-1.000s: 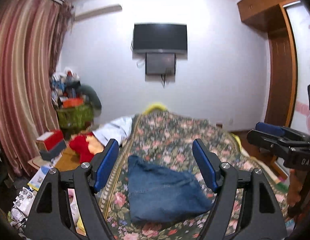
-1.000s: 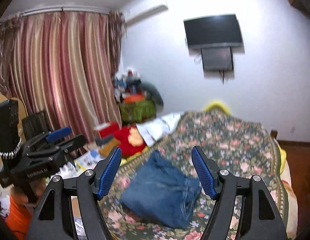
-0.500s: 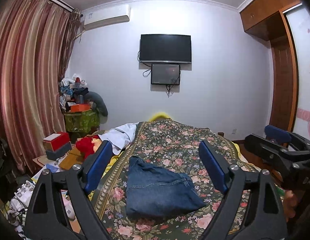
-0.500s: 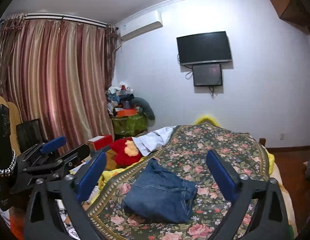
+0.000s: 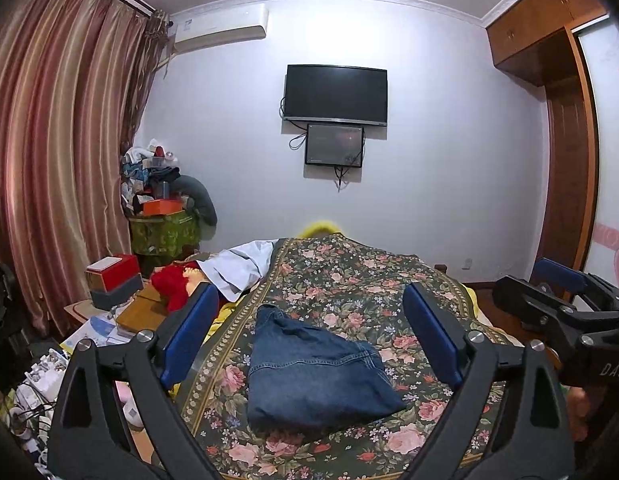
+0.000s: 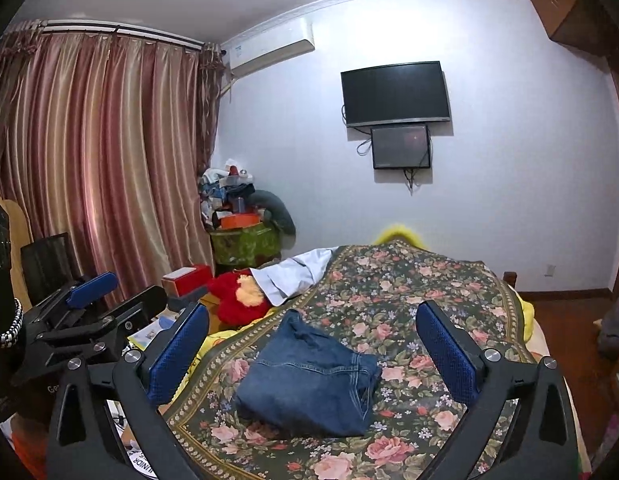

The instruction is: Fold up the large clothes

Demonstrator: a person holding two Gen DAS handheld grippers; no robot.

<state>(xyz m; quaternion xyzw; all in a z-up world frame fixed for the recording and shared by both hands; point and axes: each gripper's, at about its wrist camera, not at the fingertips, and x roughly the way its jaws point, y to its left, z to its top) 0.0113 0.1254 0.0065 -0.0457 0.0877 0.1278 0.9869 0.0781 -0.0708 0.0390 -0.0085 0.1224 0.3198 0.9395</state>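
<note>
Folded blue jeans [image 5: 313, 376] lie as a compact bundle on the floral bedspread [image 5: 373, 280]; they also show in the right wrist view [image 6: 309, 380]. My left gripper [image 5: 309, 336] is open and empty, held above and back from the jeans. My right gripper [image 6: 309, 344] is open and empty, also above and short of the jeans. The right gripper shows at the right edge of the left wrist view [image 5: 557, 300]. The left gripper shows at the left of the right wrist view [image 6: 97, 300].
A white garment [image 5: 241, 264] and a red plush toy [image 5: 173, 284] lie at the bed's far left. A cluttered side table with a red box [image 5: 113, 276] stands left of the bed, by the curtains [image 5: 49, 160]. A TV [image 5: 335, 94] hangs on the far wall. A wardrobe [image 5: 569, 120] is right.
Both grippers have pulled back and risen away from the jeans, and both have opened wider. The jeans have not moved.
</note>
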